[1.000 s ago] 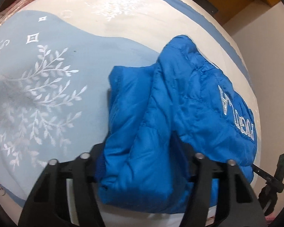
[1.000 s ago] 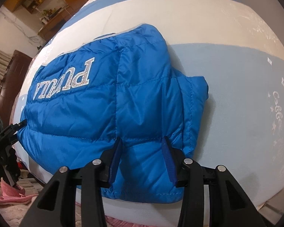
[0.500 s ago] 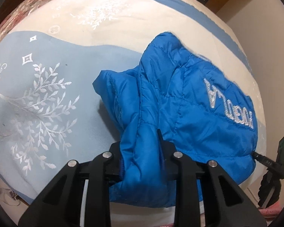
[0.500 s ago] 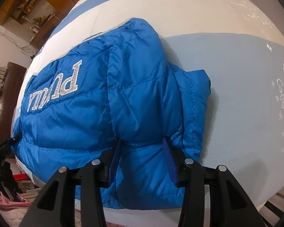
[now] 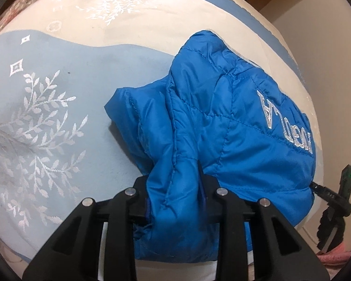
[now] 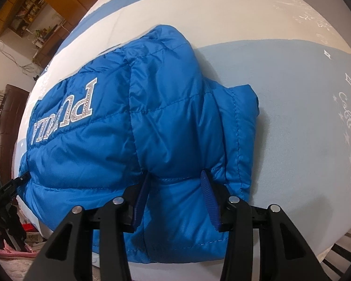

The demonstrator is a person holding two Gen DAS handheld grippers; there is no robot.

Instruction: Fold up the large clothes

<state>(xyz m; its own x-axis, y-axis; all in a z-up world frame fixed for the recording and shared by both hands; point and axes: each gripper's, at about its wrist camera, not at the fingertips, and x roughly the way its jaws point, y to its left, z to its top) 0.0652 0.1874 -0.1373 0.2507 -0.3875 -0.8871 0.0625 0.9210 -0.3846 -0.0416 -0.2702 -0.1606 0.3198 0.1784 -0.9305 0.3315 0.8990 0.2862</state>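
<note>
**Two grippers pinch the near edge of a blue jacket on the bed**

Both grippers point steeply down at the jacket, which lies folded on the bed, close to the bed's near edge, over the border where the pale blue part of the bedspread meets the cream part.

The left gripper has a bunched fold of the jacket's hem between its jaws. They have just been closing and now stand narrow, pressed into the padded cloth from both sides, with the fabric bulging above and below them.

The right gripper holds another stretch of the same hem. Its jaws stand wider, about half open, and the ribbed blue pads dent the quilting on either side (the cloth puffs out between them).

Silver lettering runs across the jacket's upper face, away from the gripped hem. One folded flap of the jacket sticks out sideways onto the pale blue area, toward a white leaf pattern on the bedspread. Beyond the jacket's far corner, past the bed's edge, stands a black tripod with a small green light.
</note>
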